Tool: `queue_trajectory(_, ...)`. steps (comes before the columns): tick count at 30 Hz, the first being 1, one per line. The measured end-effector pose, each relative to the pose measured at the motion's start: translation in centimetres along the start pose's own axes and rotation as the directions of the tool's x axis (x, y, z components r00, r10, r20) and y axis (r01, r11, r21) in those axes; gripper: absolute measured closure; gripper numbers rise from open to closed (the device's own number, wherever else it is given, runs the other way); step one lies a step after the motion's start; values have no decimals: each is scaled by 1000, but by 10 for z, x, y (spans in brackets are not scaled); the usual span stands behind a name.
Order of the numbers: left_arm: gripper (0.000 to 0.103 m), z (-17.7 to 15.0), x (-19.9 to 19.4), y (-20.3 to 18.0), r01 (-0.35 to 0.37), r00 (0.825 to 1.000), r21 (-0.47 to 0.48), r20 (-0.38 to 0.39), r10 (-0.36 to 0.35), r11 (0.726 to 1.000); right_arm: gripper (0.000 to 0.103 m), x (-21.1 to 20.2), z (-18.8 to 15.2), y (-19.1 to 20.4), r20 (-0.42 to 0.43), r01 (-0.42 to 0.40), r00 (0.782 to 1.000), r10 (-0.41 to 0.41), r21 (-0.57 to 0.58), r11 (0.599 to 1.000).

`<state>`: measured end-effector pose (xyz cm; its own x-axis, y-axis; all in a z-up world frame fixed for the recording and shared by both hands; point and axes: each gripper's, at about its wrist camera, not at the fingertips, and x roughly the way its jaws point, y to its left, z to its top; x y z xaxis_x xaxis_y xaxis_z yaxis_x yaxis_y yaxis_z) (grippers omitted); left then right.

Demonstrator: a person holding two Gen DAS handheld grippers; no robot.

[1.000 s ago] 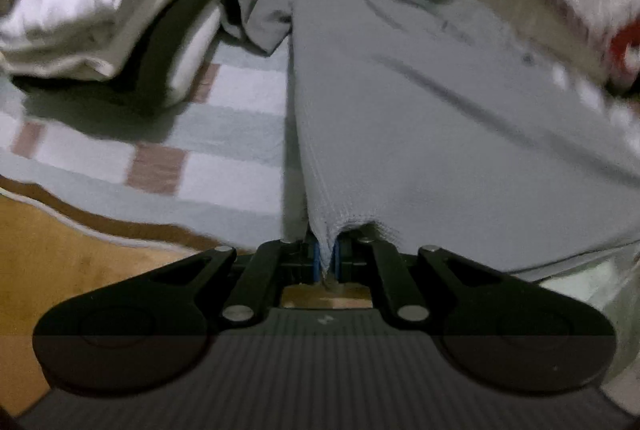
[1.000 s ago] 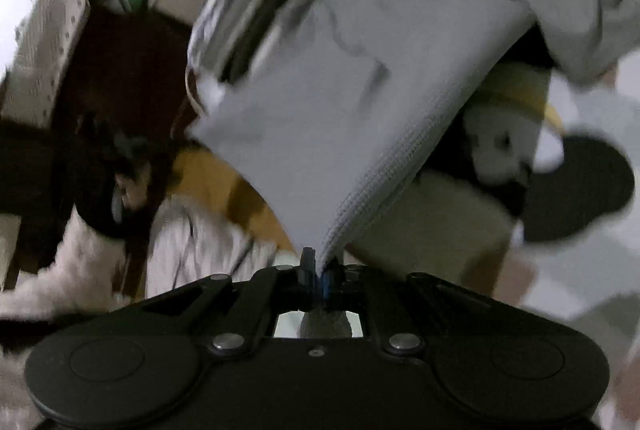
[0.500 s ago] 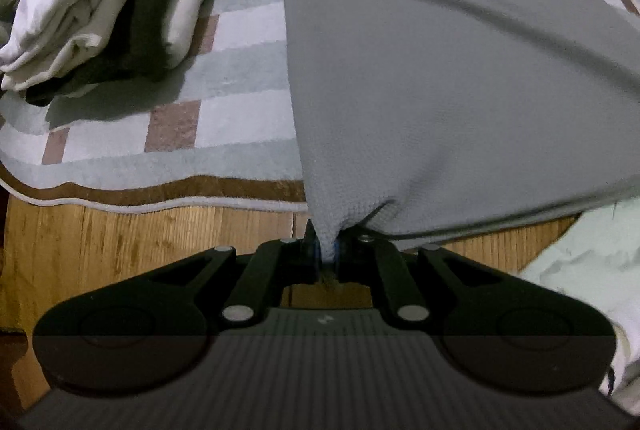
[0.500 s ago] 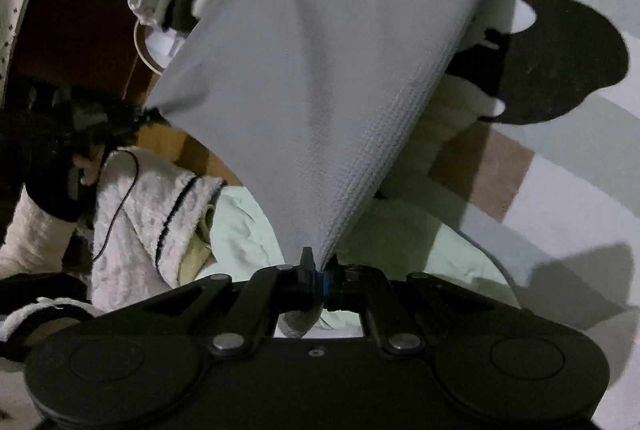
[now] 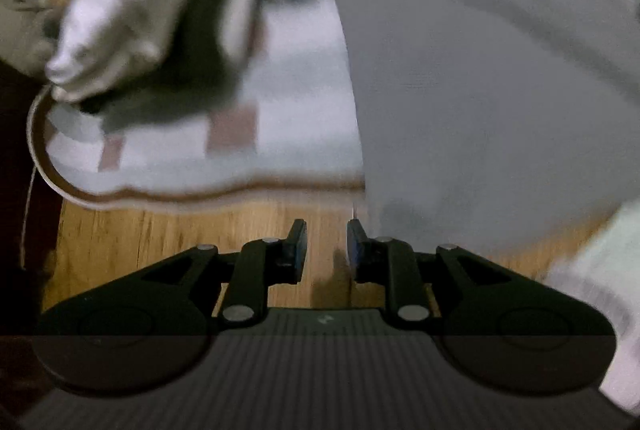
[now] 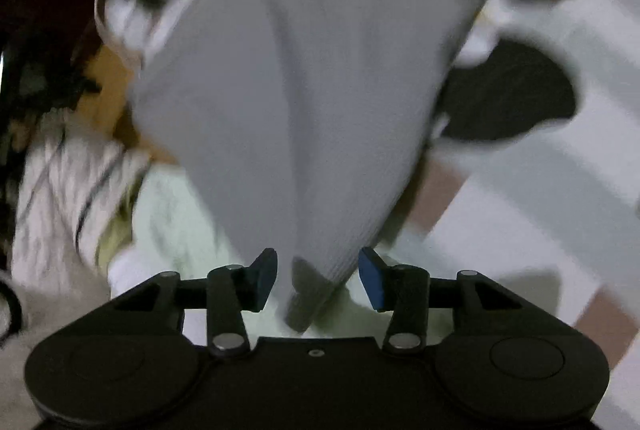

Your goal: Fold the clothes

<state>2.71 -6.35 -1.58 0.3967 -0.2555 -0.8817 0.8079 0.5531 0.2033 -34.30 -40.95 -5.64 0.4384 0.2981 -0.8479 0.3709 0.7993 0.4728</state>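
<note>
A grey T-shirt [image 5: 480, 90] lies spread over the checked blanket, its hem reaching the blanket's near edge. My left gripper [image 5: 326, 244] is open over the wooden floor; the shirt's hem corner hangs just right of its right finger, free of it. In the right wrist view the same grey shirt [image 6: 304, 90] narrows to a corner that hangs loose between the pads of my open right gripper [image 6: 318, 280]. Both views are blurred by motion.
A stack of folded white and dark clothes [image 5: 152, 2] sits on the checked blanket [image 5: 280, 134] at the left. Wooden floor [image 5: 180, 230] lies in front. Pale green and white knit garments [image 6: 168, 214] lie below the shirt, beside a black patch on the blanket [image 6: 508, 94].
Both grippers were shut on the shirt's hem corners and have opened, letting the shirt go. The cameras are moving, so the views have blurred.
</note>
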Motion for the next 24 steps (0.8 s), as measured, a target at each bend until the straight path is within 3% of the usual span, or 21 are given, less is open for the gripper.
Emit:
queue_trajectory(2, 74, 25, 5, -3, 82, 994, -111, 78, -73, 990, 49, -22, 16, -19, 149, -2, 989, -9, 73, 997)
queue_trajectory(3, 74, 38, 10, -5, 128, 987, -163, 118, -110, 978, 48, -29, 27, -29, 233, -11, 972, -19, 129, 992)
queue_trajectory(5, 74, 70, 28, -23, 203, 967, -214, 199, -161, 956, 48, -35, 49, -50, 372, -29, 926, -61, 231, 973)
queue_trajectory(7, 74, 101, 49, -45, 233, 951, -236, 256, -170, 943, 47, -29, 71, -73, 453, -14, 880, -142, 323, 946)
queue_trajectory(10, 73, 138, 83, -71, 218, 948, -259, 286, -141, 941, 47, -15, 105, -104, 491, 89, 810, -322, 439, 894)
queue_trajectory(13, 72, 151, 109, -80, 162, 953, -263, 291, -82, 951, 47, 2, 126, -133, 502, 83, 762, -408, 550, 831)
queue_trajectory(17, 71, 141, 141, -59, 123, 953, -283, 302, -33, 951, 47, 21, 148, -158, 511, 70, 752, -417, 567, 821)
queue_trajectory(19, 71, 130, 155, -40, 109, 959, -314, 283, -17, 943, 46, 37, 157, -161, 499, 112, 753, -430, 546, 830)
queue_trajectory(21, 71, 129, 165, -20, 97, 967, -347, 253, -6, 933, 47, 49, 167, -156, 507, 204, 724, -468, 491, 847)
queue_trajectory(22, 71, 130, 167, -12, 93, 967, -358, 256, 2, 929, 83, 51, 173, -148, 512, 285, 701, -497, 437, 853)
queue_trajectory(23, 71, 132, 168, -7, 88, 965, -359, 263, 10, 929, 99, 52, 179, -140, 520, 364, 675, -523, 381, 850)
queue_trajectory(24, 71, 134, 168, -3, 81, 963, -356, 270, 20, 931, 99, 51, 184, -132, 531, 437, 642, -553, 340, 833)
